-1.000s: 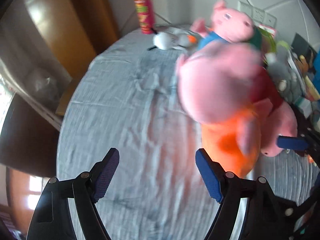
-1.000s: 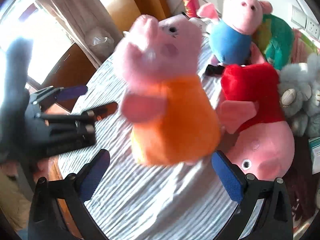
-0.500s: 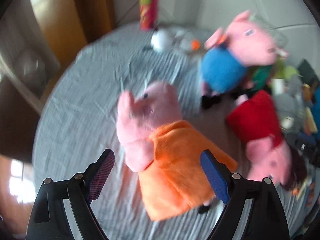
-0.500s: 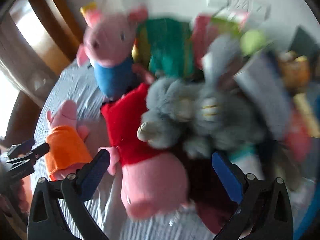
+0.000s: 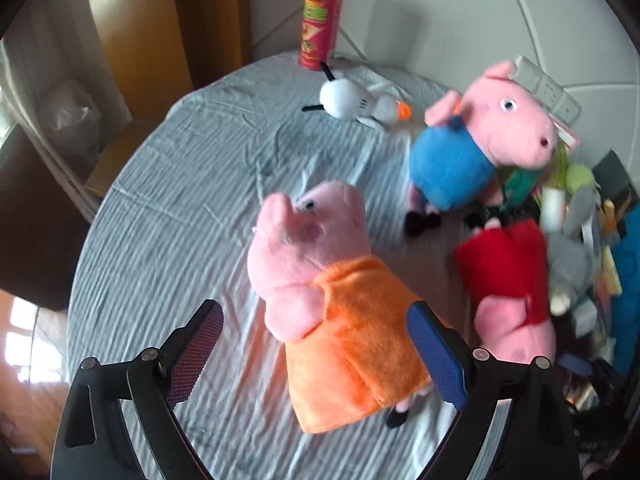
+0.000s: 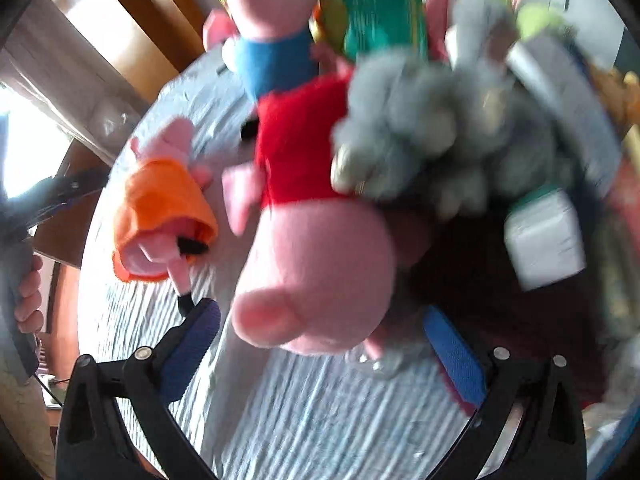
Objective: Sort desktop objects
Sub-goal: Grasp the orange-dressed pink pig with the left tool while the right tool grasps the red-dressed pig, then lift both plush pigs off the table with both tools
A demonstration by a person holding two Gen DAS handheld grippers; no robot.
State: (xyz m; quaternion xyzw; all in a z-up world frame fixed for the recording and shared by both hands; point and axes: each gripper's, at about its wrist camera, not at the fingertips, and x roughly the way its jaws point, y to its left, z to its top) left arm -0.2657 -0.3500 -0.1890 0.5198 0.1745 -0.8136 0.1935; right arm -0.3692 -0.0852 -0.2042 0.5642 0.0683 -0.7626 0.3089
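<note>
Round table under a wrinkled grey-blue striped cloth [image 5: 168,216], white wall panels behind, wooden trim and curtain at far left.

- Chip canister [image 5: 322,20]: one, upright, at the table's far edge.
- White stuffed bird with orange beak [image 5: 352,102]: one, lying on its side just in front of the canister.
- Pig plush toys: three.
 - Orange-dressed pig [image 5: 336,312]: lying on the cloth, nearest the left gripper.
 - Blue-shirted pig [image 5: 476,148]: sitting upright farther back.
 - Red-dressed pig [image 5: 508,280]: lying head toward the camera, at right.
- Grey plush animal [image 6: 436,128]: one, blurred, lying against the red-dressed pig.
- Clutter of books and boxes at far right: uncounted, too blurred.
- Left gripper [image 5: 316,356]: jaws just widened, now spread wide either side of the orange dress; right pad at the fabric's edge, nothing clamped.
- Right gripper [image 6: 320,354]: jaws wide apart, empty, above the red-dressed pig's head.
</note>
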